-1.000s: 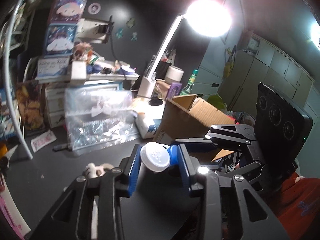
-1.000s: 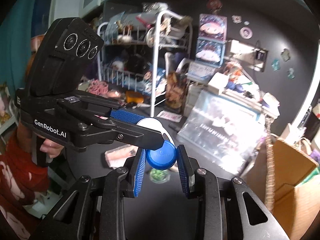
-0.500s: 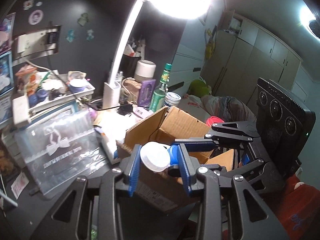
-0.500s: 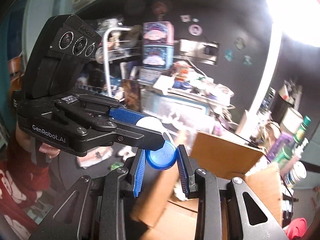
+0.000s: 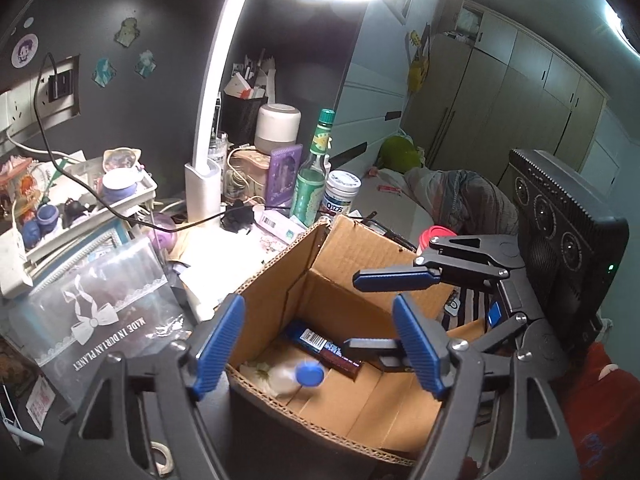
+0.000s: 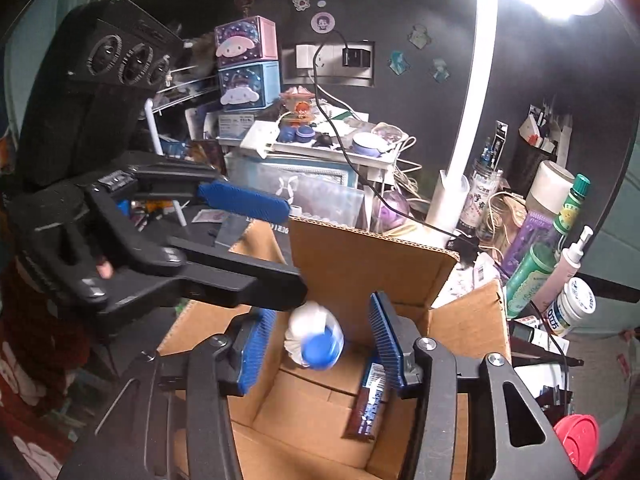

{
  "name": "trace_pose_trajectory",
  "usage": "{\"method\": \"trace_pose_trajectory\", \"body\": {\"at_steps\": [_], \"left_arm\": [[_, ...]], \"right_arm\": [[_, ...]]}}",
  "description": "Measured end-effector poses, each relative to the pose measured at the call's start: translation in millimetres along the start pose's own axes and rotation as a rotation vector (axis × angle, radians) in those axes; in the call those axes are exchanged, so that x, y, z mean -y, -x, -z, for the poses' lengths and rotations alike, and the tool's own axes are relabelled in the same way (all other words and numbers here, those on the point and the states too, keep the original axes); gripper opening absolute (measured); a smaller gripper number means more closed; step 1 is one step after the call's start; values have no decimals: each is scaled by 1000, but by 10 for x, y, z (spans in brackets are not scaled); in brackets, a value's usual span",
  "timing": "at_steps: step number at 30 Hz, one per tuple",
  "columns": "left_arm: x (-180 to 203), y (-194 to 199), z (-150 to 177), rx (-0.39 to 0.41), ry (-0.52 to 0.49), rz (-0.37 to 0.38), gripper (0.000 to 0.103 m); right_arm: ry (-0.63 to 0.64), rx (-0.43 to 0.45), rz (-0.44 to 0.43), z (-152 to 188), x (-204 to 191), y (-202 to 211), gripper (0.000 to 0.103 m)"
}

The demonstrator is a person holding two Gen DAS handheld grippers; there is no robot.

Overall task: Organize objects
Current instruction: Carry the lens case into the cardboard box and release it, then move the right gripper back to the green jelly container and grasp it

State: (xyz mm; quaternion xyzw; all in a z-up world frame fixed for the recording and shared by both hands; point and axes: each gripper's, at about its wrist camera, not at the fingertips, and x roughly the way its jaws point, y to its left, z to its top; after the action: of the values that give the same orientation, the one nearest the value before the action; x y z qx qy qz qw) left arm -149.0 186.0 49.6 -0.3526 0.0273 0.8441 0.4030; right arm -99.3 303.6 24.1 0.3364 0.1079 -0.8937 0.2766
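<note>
A small white bottle with a blue cap (image 5: 298,376) is blurred inside an open cardboard box (image 5: 276,280), clear of both grippers; it also shows in the right wrist view (image 6: 316,340). A dark snack bar (image 5: 324,348) lies on the box floor, also seen in the right wrist view (image 6: 370,400). My left gripper (image 5: 320,344) is open and empty above the box. My right gripper (image 6: 320,344) is open and empty above the same box (image 6: 360,256), facing the left one (image 6: 240,240).
A white desk lamp (image 5: 204,184), a green bottle (image 5: 310,184), a white jar (image 5: 340,196) and a purple card stand behind the box. A clear plastic bag (image 5: 100,316) lies left of it. A red lid (image 6: 576,444) sits at the right.
Both grippers carried the bottle over the box, then opened. The bottle left the jaws and dropped into the box.
</note>
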Motion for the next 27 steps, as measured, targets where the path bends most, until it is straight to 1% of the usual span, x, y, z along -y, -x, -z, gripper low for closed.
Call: {"method": "trace_pose_trajectory", "body": {"at_steps": [3,9,13,15,18,20,23,27], "left_arm": [[-32,73,21,13,6,-30,80],[-93,300,79,58,21,-67,83],[-167,558,166,106,35,-123,86],[-234,721,255,134,48,-151,87],[-375,930,434,166,98,-180,88],[-455,1039,567,179,113,-230,88],[-596,1188,813,193,147,-305,88],[-736,1299,1127,193,178,-374,88]], "right_arm": [[1,-3,6,13,16,-10,45],[4,-5,2,1,9,-22,45],[17,31,-13,-24,-110,37,45],[33,67,-51,-38,-237,103,45],[75,82,-136,-63,-510,134,45],[116,72,-199,-63,-750,101,45],[160,49,-267,-47,-1068,-1,45],[194,-6,-338,23,-1435,-235,45]]}}
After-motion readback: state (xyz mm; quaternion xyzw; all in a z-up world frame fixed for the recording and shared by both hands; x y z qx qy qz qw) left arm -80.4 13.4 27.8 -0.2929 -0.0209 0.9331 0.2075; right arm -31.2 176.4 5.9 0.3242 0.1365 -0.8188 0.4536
